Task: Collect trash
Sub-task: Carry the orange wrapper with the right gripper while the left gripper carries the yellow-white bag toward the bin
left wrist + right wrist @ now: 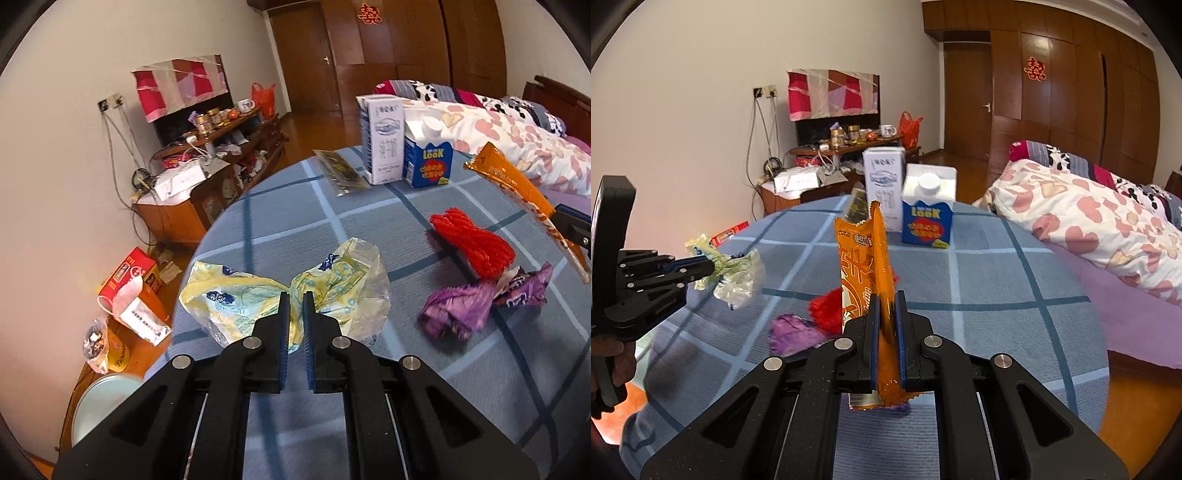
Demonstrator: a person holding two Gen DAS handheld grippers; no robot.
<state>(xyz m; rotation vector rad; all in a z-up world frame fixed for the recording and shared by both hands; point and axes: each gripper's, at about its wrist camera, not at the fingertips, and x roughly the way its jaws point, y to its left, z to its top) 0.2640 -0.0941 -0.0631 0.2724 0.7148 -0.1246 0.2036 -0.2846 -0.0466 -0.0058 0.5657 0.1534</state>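
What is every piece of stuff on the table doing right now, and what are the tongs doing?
Left tongs: shut on the yellow wrapper.
Yellow wrapper: crumpled, pinched, lifted off the table.
Right tongs: shut on the orange snack bag.
Orange snack bag: held upright, off the table.
Purple wrapper: crumpled, lying on the table.
Red bundle: lying beside the purple wrapper.
Blue carton: upright, cap on.
White box: upright.
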